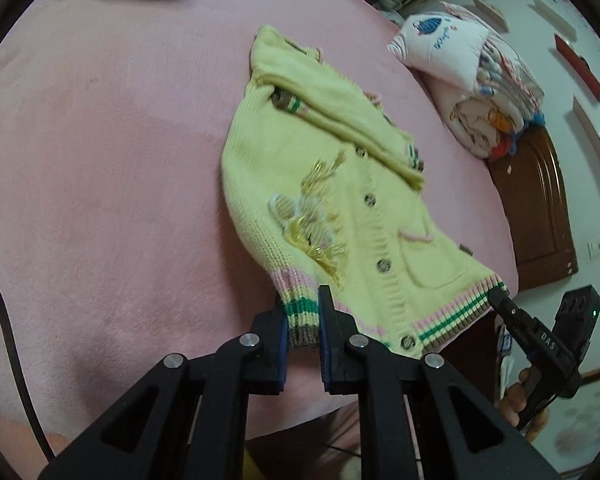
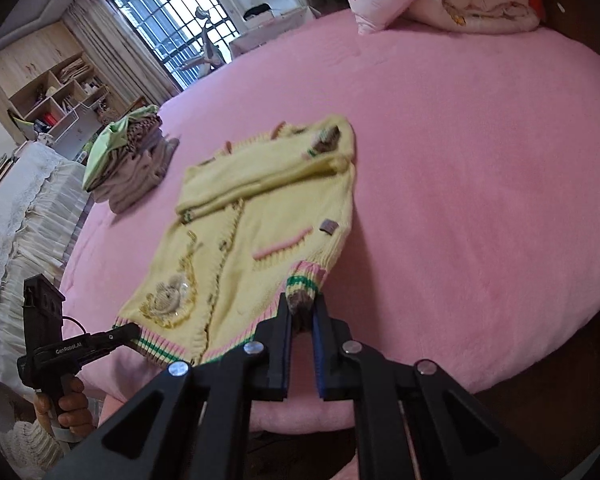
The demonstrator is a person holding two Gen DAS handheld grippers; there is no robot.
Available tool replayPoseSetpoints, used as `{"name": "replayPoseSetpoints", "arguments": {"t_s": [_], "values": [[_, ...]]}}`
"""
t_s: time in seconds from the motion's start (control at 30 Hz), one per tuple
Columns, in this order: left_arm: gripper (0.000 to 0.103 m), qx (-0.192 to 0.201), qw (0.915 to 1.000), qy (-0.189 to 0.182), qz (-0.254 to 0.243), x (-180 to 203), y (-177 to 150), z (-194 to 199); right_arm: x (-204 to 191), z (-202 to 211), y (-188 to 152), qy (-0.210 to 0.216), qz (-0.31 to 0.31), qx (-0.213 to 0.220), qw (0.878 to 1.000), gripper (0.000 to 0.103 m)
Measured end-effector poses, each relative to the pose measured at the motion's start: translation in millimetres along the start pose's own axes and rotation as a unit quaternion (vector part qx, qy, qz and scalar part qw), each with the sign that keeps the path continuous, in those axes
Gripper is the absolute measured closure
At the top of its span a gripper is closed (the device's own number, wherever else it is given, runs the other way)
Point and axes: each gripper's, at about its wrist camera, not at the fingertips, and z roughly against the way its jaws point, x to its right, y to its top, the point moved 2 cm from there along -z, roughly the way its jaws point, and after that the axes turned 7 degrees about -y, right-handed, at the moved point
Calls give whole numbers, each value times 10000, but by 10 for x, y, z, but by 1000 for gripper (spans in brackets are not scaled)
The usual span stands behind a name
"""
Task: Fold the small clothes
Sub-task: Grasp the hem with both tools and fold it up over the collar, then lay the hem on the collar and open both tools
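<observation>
On the pink bed [image 2: 480,160], the soft, limp knit cardigan [image 1: 324,184] will sag; left gripper [image 1: 302,320] and right gripper [image 2: 302,312] jaws pinch its 2 striped hem corners, the firmest hold.

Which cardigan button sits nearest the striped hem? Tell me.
The lowest button on the yellow cardigan: it sits inside the striped hem band, while the others run higher up the placket.

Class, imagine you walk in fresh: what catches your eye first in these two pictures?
A small yellow knitted cardigan lies spread on the pink bed. The left gripper and the right gripper each pinch a corner of its striped hem. A stack of folded clothes sits near the bed's far edge.
</observation>
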Motion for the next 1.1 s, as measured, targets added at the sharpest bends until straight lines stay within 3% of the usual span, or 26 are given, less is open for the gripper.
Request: {"name": "replayPoseSetpoints", "arguments": {"t_s": [0.27, 0.47, 0.63, 0.83, 1.1], "values": [[93, 604, 9982, -37, 52, 490, 855, 254, -115, -8, 708, -175, 188, 383, 9989, 96], [93, 921, 9950, 374, -54, 690, 1643, 104, -88, -275, 1408, -303, 161, 570, 9978, 97], [93, 997, 9918, 794, 7, 620, 2205, -256, -91, -771, 1902, -434, 81, 507, 9977, 97], [93, 867, 9892, 1166, 176, 345, 2520, -703, -105, -1461, 2203, -691, 98, 224, 9973, 97], [87, 571, 9857, 1550, 338, 25, 2656, -1175, -5, -2106, 2187, -939, 140, -278, 9951, 96]]}}
